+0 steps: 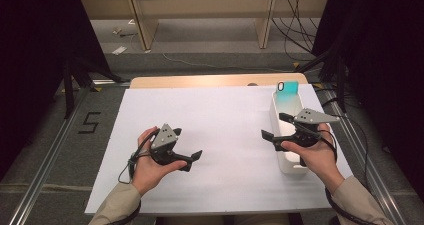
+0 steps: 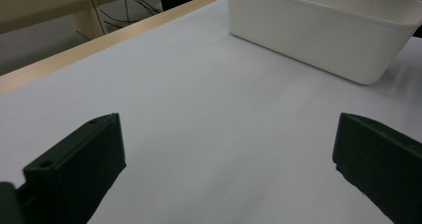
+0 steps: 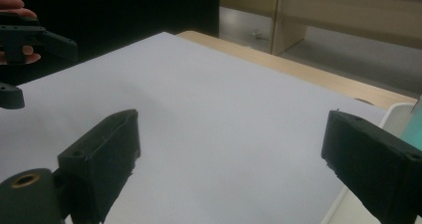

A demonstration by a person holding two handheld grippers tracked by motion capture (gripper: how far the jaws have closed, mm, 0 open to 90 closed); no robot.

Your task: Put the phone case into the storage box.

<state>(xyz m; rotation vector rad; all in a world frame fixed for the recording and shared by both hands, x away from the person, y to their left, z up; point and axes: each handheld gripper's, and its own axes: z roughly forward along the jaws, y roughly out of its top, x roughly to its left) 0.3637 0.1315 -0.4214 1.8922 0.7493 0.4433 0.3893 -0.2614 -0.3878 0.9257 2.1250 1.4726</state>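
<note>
My left gripper (image 1: 187, 143) is held over the left middle of a white sheet (image 1: 225, 115), its jaws wide apart and pointing right with nothing between them. My right gripper (image 1: 274, 125) faces it from the right, also open and empty, held just beside a long white bin (image 1: 278, 116). A teal phone-shaped object (image 1: 289, 97) stands in the bin's far end. In the left gripper view the gripper (image 2: 229, 149) looks across bare sheet toward the bin (image 2: 323, 30). The right gripper view shows its own gripper (image 3: 229, 149) open, with the left gripper (image 3: 30, 37) at the far left.
The sheet covers a wooden table whose far edge (image 1: 215, 80) shows. Metal rails (image 1: 50, 150) run along both sides of the table. Wooden furniture legs (image 1: 142, 27) and cables (image 1: 295, 30) lie on the floor beyond.
</note>
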